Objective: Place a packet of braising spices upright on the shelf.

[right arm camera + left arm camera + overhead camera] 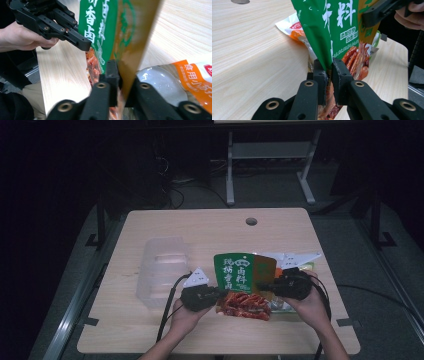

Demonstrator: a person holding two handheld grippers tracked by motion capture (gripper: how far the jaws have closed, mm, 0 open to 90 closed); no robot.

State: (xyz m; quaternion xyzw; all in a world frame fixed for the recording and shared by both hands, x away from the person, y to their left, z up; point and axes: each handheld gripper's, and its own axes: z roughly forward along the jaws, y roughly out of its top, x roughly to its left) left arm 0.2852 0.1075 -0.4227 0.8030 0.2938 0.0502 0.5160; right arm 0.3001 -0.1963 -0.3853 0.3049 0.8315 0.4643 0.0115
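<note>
A: Where is the green seasoning packet [243,285] right now?

B: Lifted off the counter [165,330] and stretched between the two tools. The left gripper [329,72] has its jaws clamped on the packet's left edge, low down, where the red printed picture begins. The right gripper [124,75] has its jaws pinched on the opposite edge, the orange-brown side of the same packet

A: So both are actually biting film, not just standing around it?

B: Yes. In each gripper view the jaws press together on the thin edge, with the film creasing between them

A: How would you expect it to handle?

B: Light and floppy, I'd judge. It is a flat foil-type pouch, glossy, so likely slippery, and it folds rather than stays stiff. Held by one edge it would droop and swing. The sealed side seams are the sensible place to hold, since they are flat, doubled and give the jaws something firm

A: Anything close by to mind?

B: Just beyond the right jaws lies a white and orange pouch [190,77] on the counter, directly under the lifted packet. Well off to the far side of the left jaws stands a clear plastic container [162,270], apart from everything

A: Risk?

B: Pulling the two edges apart too hard could tear the seam or let the film slip out
</note>
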